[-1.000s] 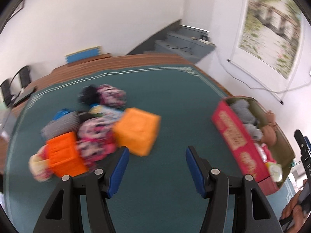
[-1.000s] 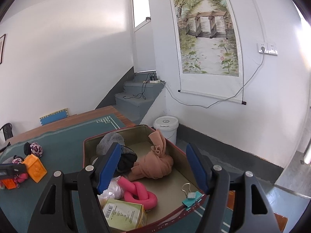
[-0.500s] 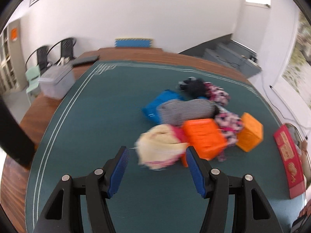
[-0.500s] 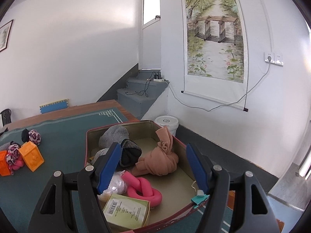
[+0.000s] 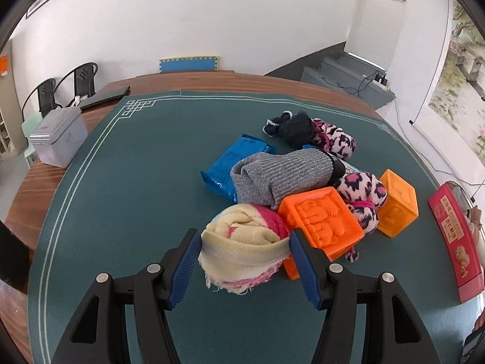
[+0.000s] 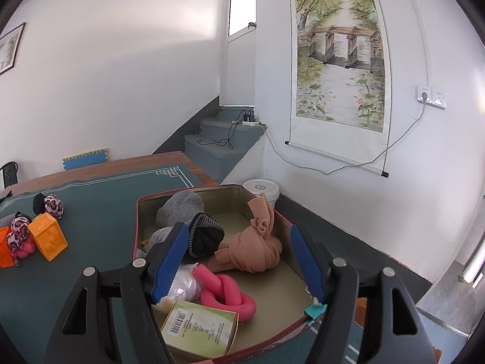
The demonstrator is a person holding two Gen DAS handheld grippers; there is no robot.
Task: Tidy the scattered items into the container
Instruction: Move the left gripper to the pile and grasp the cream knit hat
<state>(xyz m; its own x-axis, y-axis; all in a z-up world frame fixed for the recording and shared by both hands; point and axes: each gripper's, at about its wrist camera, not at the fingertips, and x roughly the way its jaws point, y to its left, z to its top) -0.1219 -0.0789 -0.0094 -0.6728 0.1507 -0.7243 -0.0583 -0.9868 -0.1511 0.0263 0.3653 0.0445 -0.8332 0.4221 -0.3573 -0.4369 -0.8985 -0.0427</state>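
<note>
White walls (image 6: 136, 75), grey stairs (image 6: 221, 142)

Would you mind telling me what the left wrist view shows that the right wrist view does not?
Only the left wrist view shows the left gripper around the cream and pink rolled sock, the blue packet and the grey storage box. Only the right wrist view shows the container's inside, with the pink foam twist and tan cloth bundle, under the open right gripper. Both show the orange cube and green mat.
</note>
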